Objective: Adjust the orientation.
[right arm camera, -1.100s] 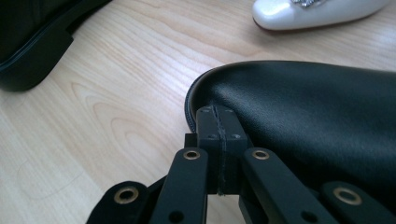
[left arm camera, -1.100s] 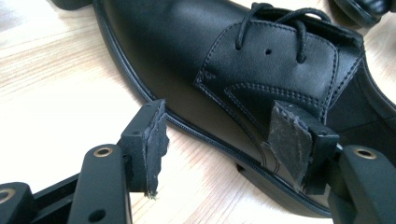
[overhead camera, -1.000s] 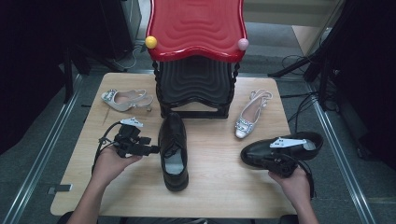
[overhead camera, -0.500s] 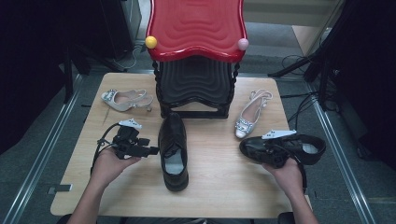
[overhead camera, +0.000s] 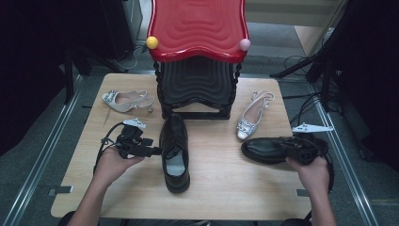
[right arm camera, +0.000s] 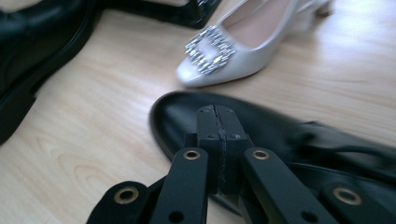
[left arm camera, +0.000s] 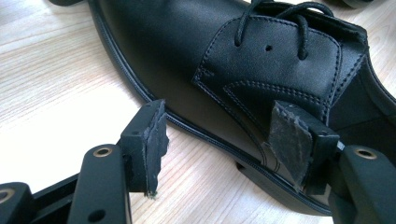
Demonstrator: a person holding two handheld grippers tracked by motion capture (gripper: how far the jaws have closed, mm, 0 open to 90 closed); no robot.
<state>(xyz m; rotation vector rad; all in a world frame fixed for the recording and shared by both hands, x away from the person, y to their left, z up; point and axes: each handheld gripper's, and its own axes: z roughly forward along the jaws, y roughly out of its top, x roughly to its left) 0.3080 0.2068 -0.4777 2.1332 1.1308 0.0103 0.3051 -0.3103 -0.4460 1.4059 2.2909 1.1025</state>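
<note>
1. The left gripper (left arm camera: 215, 140) has its fingers (left arm camera: 149, 135) spread wide, empty, astride the side of the left black shoe (overhead camera: 175, 151).
2. The right gripper (right arm camera: 219, 140) has its fingers (right arm camera: 208, 140) pressed together, gripping nothing, above the right black shoe (overhead camera: 268, 149).
3. Both shoes lie on the table (overhead camera: 221, 188), well apart.
4. A silver pump (right arm camera: 233, 51) lies just beyond the right shoe.
</note>
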